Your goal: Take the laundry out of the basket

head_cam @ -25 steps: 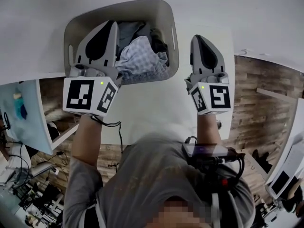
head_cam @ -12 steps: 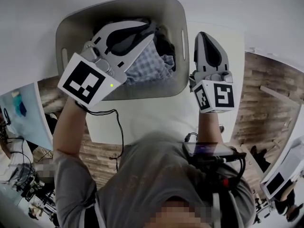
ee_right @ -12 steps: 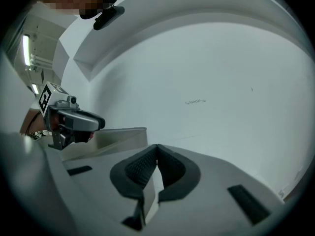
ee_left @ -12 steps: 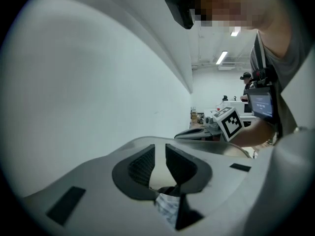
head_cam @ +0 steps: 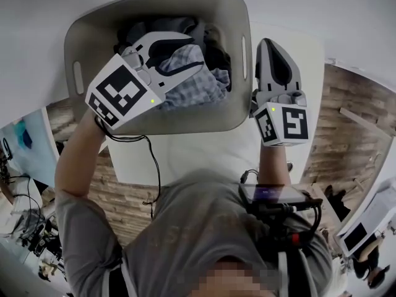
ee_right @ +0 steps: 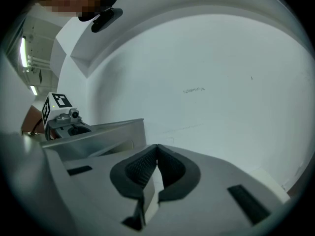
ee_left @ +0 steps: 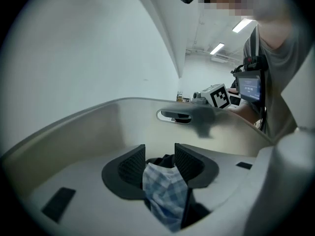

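Note:
A grey laundry basket [head_cam: 93, 30] stands on the white table [head_cam: 204, 153]. It holds a blue-and-white checked cloth [head_cam: 198, 88], dark clothes [head_cam: 213, 51] and a grey garment [head_cam: 173, 26]. My left gripper [head_cam: 189, 51] reaches down inside the basket. Its jaws have just been opening and now stand apart, with a fold of the checked cloth [ee_left: 165, 193] lying between them [ee_left: 160, 154]. My right gripper [head_cam: 266, 42] hovers just outside the basket's right wall. It is shut with nothing in it [ee_right: 156, 149], and points toward the white wall.
The basket's far wall has a handle slot [ee_left: 174, 115]. A black cable [head_cam: 151, 166] trails from my left hand across the table's near edge. Wooden floor [head_cam: 346, 122] lies to the right. The white wall [ee_right: 221, 82] rises right behind the table.
My left gripper has sunk from above the basket's near rim into the basket, swung to the right, and its jaws have parted around the checked cloth. The right gripper has lowered a little.

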`<act>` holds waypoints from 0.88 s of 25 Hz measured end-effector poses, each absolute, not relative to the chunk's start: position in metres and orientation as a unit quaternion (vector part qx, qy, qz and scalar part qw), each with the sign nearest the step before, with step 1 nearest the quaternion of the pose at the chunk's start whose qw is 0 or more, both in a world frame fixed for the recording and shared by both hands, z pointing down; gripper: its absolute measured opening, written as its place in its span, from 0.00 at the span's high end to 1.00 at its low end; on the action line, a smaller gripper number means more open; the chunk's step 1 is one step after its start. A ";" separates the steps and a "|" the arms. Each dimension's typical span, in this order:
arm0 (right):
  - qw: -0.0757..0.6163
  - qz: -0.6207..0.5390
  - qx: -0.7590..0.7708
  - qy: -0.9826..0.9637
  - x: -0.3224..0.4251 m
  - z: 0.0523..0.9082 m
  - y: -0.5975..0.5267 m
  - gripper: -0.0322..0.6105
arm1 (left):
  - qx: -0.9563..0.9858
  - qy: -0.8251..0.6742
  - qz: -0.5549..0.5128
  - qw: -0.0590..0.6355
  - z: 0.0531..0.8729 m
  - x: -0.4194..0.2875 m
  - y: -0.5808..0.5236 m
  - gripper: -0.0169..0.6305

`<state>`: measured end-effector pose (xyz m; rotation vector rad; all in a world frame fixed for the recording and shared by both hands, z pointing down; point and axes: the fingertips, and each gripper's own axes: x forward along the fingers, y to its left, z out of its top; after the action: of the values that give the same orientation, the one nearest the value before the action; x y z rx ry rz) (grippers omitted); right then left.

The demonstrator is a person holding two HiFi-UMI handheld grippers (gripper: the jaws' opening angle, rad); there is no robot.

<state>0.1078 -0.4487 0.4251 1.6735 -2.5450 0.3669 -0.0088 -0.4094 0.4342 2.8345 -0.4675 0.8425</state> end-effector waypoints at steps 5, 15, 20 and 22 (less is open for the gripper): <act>0.037 0.123 0.543 -0.830 0.105 0.428 -0.450 0.94 | 0.932 -0.154 0.316 0.091 0.460 -0.018 -0.408 0.65; 0.035 0.136 0.544 -0.827 0.109 0.439 -0.451 0.94 | 0.910 -0.133 0.382 0.092 0.502 -0.024 -0.408 0.67; 0.031 0.139 0.548 -0.824 0.115 0.438 -0.450 0.94 | 0.909 -0.145 0.380 0.088 0.496 -0.027 -0.410 0.85; 0.030 0.138 0.547 -0.825 0.116 0.435 -0.448 0.94 | 0.913 -0.152 0.367 0.090 0.487 -0.026 -0.410 0.93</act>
<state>0.1159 -0.4476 0.4352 1.6869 -2.5447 0.4258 -0.0265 -0.4098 0.4874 2.7149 -0.4505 1.0915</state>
